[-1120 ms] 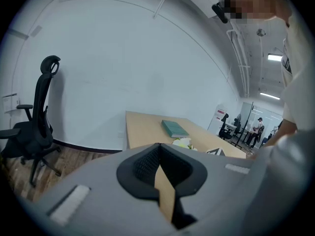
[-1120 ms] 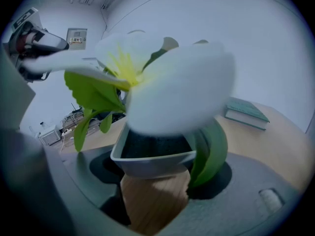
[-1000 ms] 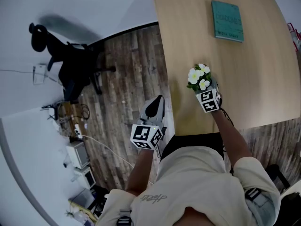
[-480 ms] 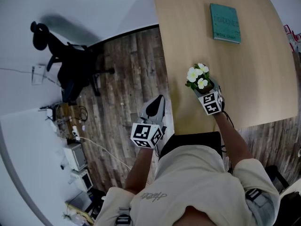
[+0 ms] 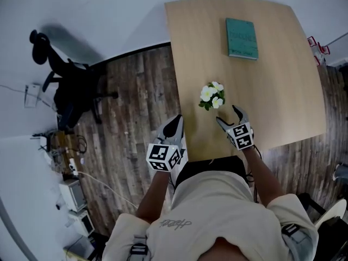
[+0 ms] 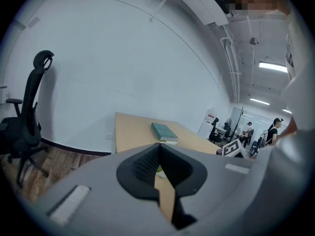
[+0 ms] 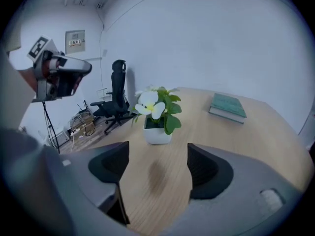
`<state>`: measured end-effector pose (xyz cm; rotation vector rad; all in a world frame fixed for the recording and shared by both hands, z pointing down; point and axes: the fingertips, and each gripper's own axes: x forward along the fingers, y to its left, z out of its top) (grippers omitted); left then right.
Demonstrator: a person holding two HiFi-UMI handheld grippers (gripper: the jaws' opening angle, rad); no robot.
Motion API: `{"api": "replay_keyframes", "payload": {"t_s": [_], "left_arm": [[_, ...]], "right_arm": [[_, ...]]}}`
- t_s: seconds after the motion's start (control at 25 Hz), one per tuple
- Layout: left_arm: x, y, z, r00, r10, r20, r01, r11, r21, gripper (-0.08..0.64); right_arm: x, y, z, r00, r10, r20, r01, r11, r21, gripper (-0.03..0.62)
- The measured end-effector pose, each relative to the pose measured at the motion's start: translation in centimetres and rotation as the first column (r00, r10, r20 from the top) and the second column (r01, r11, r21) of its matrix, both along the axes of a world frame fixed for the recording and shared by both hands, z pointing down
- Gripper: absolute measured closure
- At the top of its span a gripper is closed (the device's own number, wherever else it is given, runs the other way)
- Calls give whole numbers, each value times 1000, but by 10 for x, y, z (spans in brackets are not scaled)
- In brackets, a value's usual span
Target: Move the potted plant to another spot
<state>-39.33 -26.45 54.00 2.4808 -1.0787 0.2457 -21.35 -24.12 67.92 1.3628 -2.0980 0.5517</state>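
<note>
The potted plant (image 5: 211, 95), white flowers and green leaves in a small white pot (image 7: 157, 132), stands upright on the light wooden table (image 5: 272, 91) near its front left part. My right gripper (image 5: 227, 114) is just behind it on the near side, open, with nothing between the jaws; in the right gripper view (image 7: 157, 163) only bare tabletop shows between them. My left gripper (image 5: 175, 125) hangs at the table's left edge with its jaws shut and empty (image 6: 158, 166).
A teal book (image 5: 241, 38) lies at the far side of the table, also seen as the book (image 7: 227, 107). A black office chair (image 5: 65, 86) stands on the wooden floor to the left. Cables and boxes (image 5: 73, 181) sit by the left wall.
The right gripper has let go of the plant and drawn back toward the person. The plant now stands alone on the table. The left gripper has stayed put.
</note>
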Motion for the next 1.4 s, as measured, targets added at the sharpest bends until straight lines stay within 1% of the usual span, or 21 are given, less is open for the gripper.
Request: {"api": "replay_keyframes", "payload": {"t_s": [0.04, 0.16, 0.32, 0.44, 0.56, 0.64, 0.68, 0.76, 0.8, 1.0, 1.12, 1.28, 1.4], "left_arm": [[4, 1, 0, 1000, 8, 1, -8, 1000, 0, 543], [17, 2, -7, 1000, 27, -1, -27, 999, 16, 543], [32, 3, -17, 1000, 30, 3, -30, 998, 49, 543], [39, 5, -30, 1000, 15, 5, -15, 998, 67, 543], [42, 2, -47, 1000, -9, 7, 8, 995, 99, 541], [43, 2, -57, 1000, -18, 10, 16, 993, 116, 543], [44, 2, -62, 1000, -20, 11, 18, 992, 123, 541], [47, 5, -71, 1000, -24, 10, 22, 990, 138, 541], [48, 7, -75, 1000, -26, 9, 24, 989, 147, 543], [61, 16, -90, 999, -36, 17, 33, 985, 171, 542], [68, 16, -104, 999, -35, 25, 30, 980, 197, 543], [68, 15, -125, 998, -53, 19, 47, 971, 235, 541], [74, 14, -146, 999, -51, 1, 48, 961, 273, 541]], "right_arm": [[2, 6, -9, 1000, -5, 16, 5, 1000, 3, 230], [8, 19, -36, 998, -16, 62, 14, 999, 33, 246], [21, 28, -70, 994, -3, 108, -7, 995, 96, 290], [34, 35, -99, 992, 1, 125, -20, 989, 148, 355], [50, 38, -124, 992, -13, 125, -12, 980, 197, 427], [59, 41, -131, 993, -25, 119, -1, 977, 215, 490], [64, 41, -133, 993, -25, 119, -2, 975, 222, 510], [73, 43, -141, 992, -22, 124, -10, 969, 246, 575], [77, 43, -147, 992, -24, 125, -10, 965, 262, 589], [100, 47, -182, 991, -49, 127, 3, 941, 340, 589], [108, 46, -206, 991, -77, 113, 28, 923, 384, 589], [101, 42, -237, 985, -146, 88, 93, 894, 439, 591], [92, 39, -258, 977, -196, 81, 135, 870, 475, 591]]}}
